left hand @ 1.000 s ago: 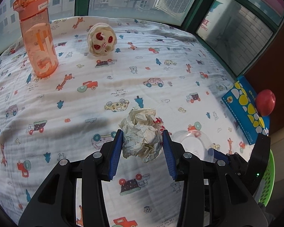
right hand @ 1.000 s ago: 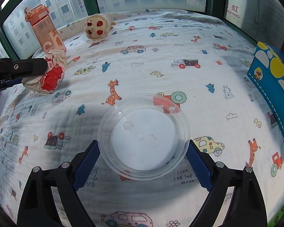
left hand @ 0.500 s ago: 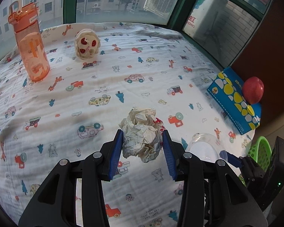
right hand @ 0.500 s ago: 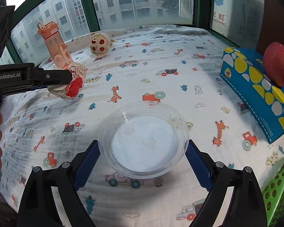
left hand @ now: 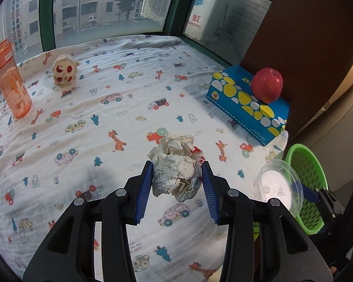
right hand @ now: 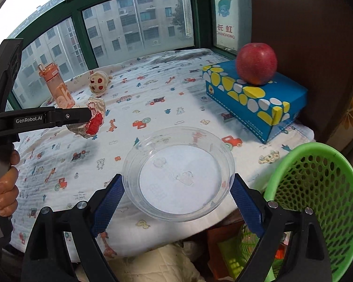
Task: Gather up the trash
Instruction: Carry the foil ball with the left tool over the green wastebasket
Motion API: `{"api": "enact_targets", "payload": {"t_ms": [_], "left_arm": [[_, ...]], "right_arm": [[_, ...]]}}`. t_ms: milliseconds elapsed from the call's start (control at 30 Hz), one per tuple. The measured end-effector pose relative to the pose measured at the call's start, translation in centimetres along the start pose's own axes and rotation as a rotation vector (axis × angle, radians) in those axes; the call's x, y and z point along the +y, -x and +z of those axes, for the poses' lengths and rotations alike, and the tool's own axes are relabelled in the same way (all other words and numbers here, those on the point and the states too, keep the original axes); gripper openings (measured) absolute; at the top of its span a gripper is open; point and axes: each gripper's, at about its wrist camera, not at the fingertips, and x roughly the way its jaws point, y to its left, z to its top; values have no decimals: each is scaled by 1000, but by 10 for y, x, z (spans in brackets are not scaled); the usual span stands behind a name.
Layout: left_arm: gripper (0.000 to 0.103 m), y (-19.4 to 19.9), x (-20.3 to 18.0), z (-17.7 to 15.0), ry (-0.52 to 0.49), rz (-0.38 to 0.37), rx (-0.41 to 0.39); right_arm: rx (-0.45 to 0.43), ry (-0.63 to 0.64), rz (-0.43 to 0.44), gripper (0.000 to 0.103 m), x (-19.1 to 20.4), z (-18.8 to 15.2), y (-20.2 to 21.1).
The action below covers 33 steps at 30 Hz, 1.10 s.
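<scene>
Item 1, left gripper [left hand: 176,185]: jaws closed on a crumpled paper ball [left hand: 176,171], white with a red printed patch, pinched between both blue pads and carried clear of the patterned bedsheet [left hand: 82,94]. Item 2, right gripper [right hand: 177,196]: jaws set wide and clamped on the opposite rims of a clear plastic lid [right hand: 178,174], round, shallow and empty, tilted slightly and held off the sheet near the bed's front edge. Item 3, green mesh basket [right hand: 317,199]: stands beyond the bed's near corner, below the sheet's level, mouth open; it sits just beside the lid on the right, and the paper ball is well to its left. Items not trash, by appearance: orange water bottle [left hand: 11,82] and small round toy [left hand: 64,71] near the window, blue tissue box [left hand: 247,108] with a red apple [left hand: 267,84] resting on top at the right edge. A hand [right hand: 7,188] grips the left tool's handle at the frame edge. Step in hand, as judged: transport, with 2 pieces of trash lifted and neither yet over the basket. Next move calls for bringing each gripper above the basket's mouth, the right one first since it is nearer, then parting the jaws; the lid is wide and light, so it should be centred over the opening to avoid catching the rim.
</scene>
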Motion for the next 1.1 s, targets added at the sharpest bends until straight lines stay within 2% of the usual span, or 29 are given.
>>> {"api": "enact_targets", "payload": {"t_ms": [333,767,1100], "left_arm": [[41,-6,-67,-7,-104,-66,19],[41,-14,-148,-9,-224,-138,38],[41,-27,-201,-17,-303,-183,78]], "right_arm": [[-34,-131,-108,87,-70,-31,47],[-39,-277,-245,87,-147,-64,80],[-52,-359,-261,88,-180,-82,97]]}}
